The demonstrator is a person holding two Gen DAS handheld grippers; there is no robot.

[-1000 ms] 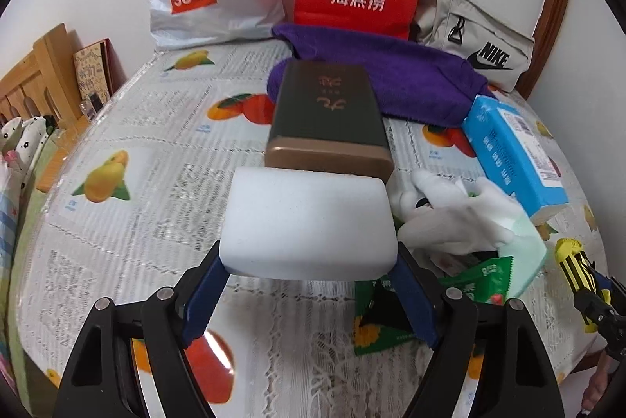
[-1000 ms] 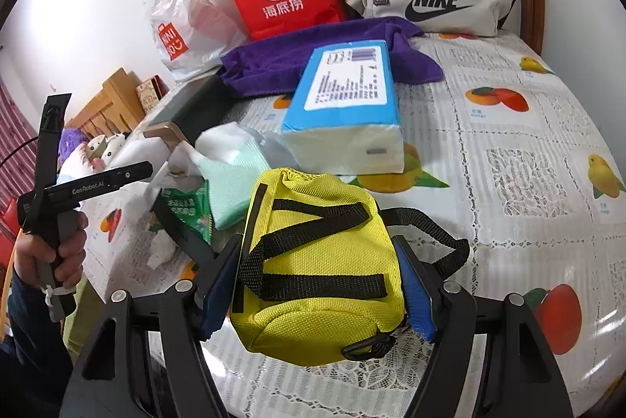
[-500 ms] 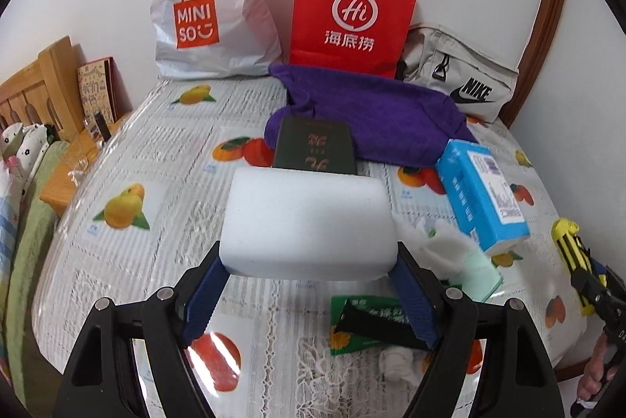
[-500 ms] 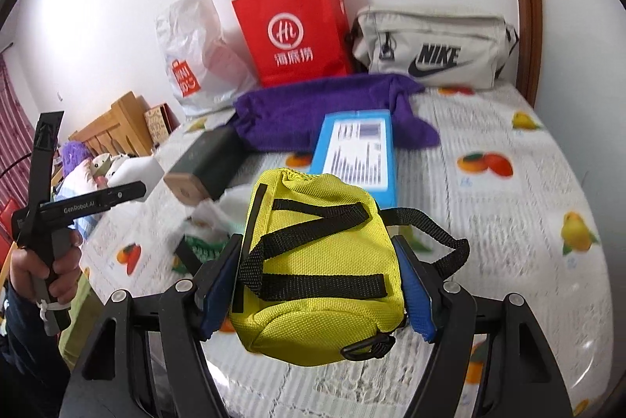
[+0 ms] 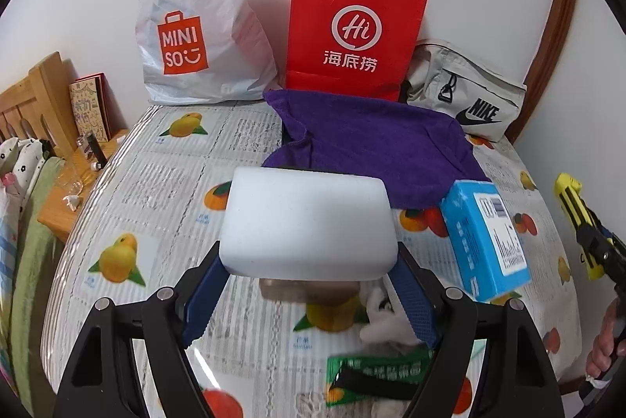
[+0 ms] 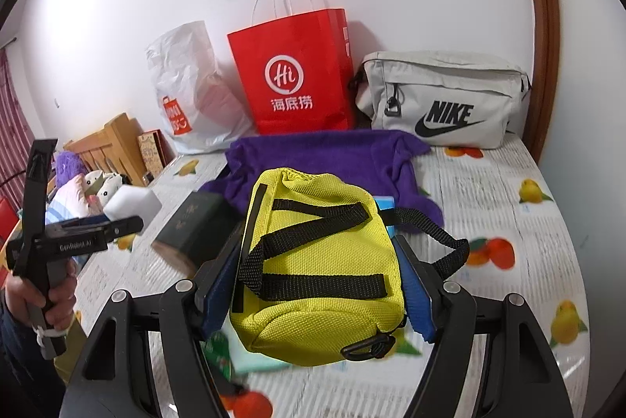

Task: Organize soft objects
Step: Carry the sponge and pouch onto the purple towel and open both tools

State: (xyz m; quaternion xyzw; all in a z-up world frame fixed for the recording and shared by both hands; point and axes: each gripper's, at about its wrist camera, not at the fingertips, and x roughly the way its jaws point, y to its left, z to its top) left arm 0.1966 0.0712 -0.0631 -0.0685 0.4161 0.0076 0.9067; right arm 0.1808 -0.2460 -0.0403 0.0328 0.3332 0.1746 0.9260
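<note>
Sponge block (image 5: 307,224), white and soft-edged, sits clamped across the left gripper (image 5: 309,285), its long axis running crosswise from one blue pad to the other, the jaws spread wide on its short ends. It hangs above the bench (image 5: 164,183) with nothing under it touching. The right gripper (image 6: 319,295) is likewise spread wide and pressed on one yellow pouch (image 6: 319,261), whose black straps face up and whose long axis points away from the camera, towards the wall.

Just below and beyond the sponge lie one brown-ended dark box (image 6: 195,228), one green packet (image 5: 375,371) and some crumpled white cloth (image 5: 385,320). One blue tissue pack (image 5: 485,238) lies to the right of the sponge, nearer the right hand. Behind these, one purple towel (image 5: 375,148) is spread over the middle of the bench.

Against the wall stand three bags, one of each: a white plastic bag (image 5: 203,27) on the left, a red paper bag (image 5: 354,31) in the middle, a grey waist bag (image 5: 465,101) on the right. If the soft things are meant for a bag, the white one lies ahead and left of the sponge, so the left hand is the nearer; the grey and red ones lie straight ahead of the pouch. Both loads must travel forward over the towel.
</note>
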